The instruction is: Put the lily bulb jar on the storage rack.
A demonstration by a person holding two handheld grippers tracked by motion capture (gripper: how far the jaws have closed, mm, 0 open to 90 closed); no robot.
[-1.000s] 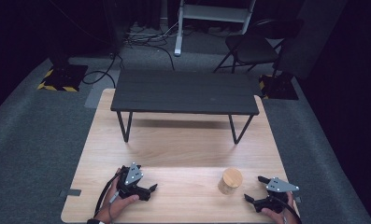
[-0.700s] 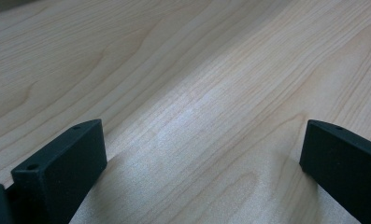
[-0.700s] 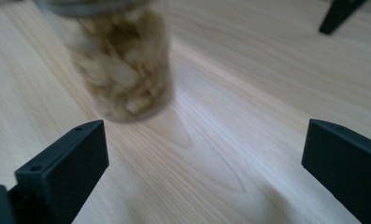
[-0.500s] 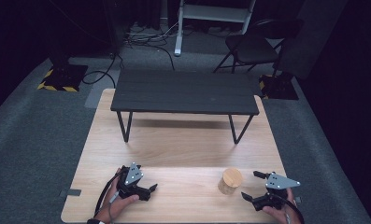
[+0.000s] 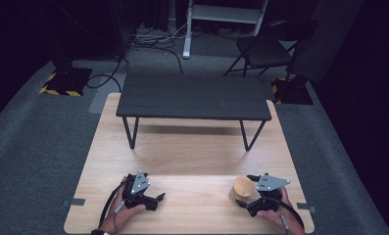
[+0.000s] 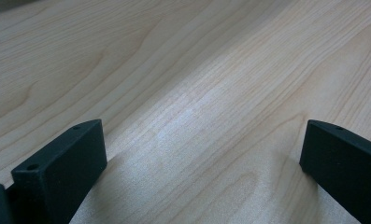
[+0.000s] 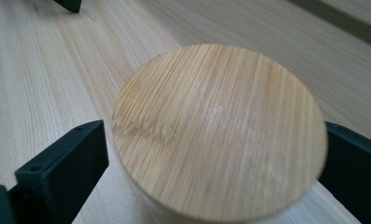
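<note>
1. Bamboo-lidded jar [image 5: 243, 189] stands upright on the pale wooden bench [image 5: 192, 152], on its near right part; every place below is told from this jar.

2. Beyond the jar, at the bench's far end, stands a low black table [image 5: 194, 96] on thin angled legs, well apart from it. Past that, on the grey carpet, a folding chair [image 5: 260, 49] sits in shadow.

3. Just beside the jar, on the person's right, the right claw [image 5: 245, 192] is held with its jaws spread wide. In the right gripper view the round lid [image 7: 218, 130] lies between the two black jaws, the left one with a gap showing, the right one very close; whether it touches cannot be told. Nothing is clamped yet.

4. Well to the jar's left, the left claw [image 5: 155, 198] rests low over bare wood in the person's left hand [image 5: 126, 214], jaws apart and gripping nothing, as the left gripper view confirms.

5. Handling, as a judgement: the lid looks like stiff, dry bamboo, which should give the pads fair grip. The body beneath is barely seen; it may be glass or ceramic, so it could be heavier than it looks, smooth and breakable. The lid may merely sit in place, so lifting by it risks the body dropping away.

6. The safest hold appears to be across the body's sides below the lid, jaws level and squeezed gently, centred on the widest part.
</note>
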